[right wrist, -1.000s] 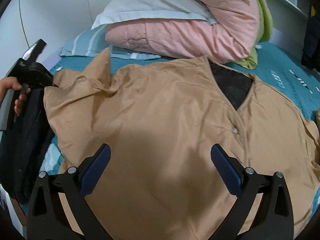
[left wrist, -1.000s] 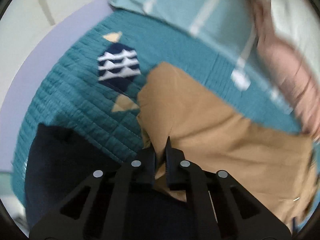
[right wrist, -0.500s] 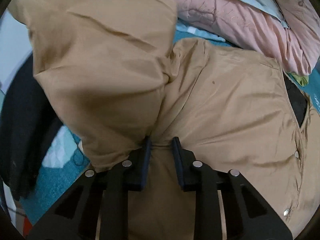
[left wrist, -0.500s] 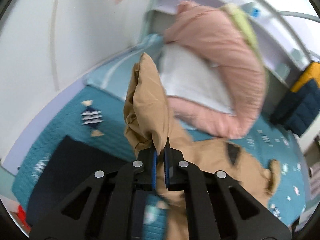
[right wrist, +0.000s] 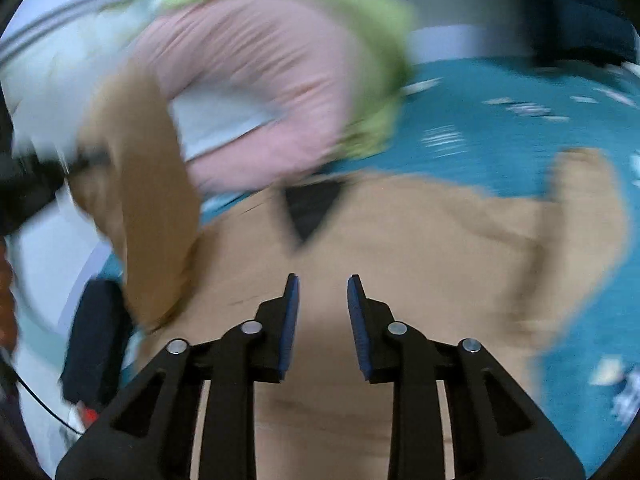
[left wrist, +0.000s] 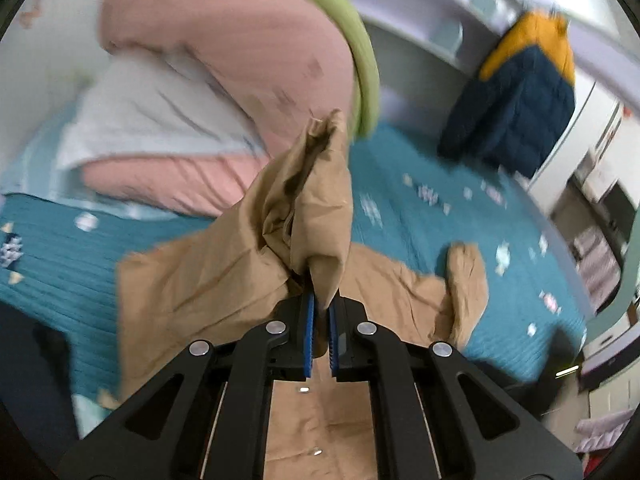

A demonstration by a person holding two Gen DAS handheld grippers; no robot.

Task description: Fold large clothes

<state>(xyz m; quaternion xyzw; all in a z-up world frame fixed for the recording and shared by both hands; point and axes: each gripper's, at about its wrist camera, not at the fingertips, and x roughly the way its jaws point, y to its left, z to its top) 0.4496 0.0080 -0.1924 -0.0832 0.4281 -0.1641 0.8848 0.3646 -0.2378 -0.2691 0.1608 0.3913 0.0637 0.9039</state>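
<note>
A tan button-front shirt (left wrist: 208, 280) lies spread on a teal quilted bed (left wrist: 420, 216). My left gripper (left wrist: 319, 304) is shut on the shirt's left sleeve (left wrist: 316, 200) and holds it lifted above the shirt body. In the right wrist view the shirt (right wrist: 400, 248) shows its dark V neckline (right wrist: 308, 212), and the lifted sleeve (right wrist: 156, 216) hangs at the left. My right gripper (right wrist: 320, 292) is open with nothing between the pads, just above the shirt's front. The right wrist view is motion-blurred.
Pink and green bedding with a white pillow (left wrist: 240, 60) is piled at the head of the bed. A dark garment (right wrist: 96, 340) lies at the bed's left edge. A navy and yellow jacket (left wrist: 516, 96) hangs at the back right.
My left gripper has lifted the sleeve off the bed and carried it right over the shirt body. My right gripper closed near the sleeve base, then opened and pulled back.
</note>
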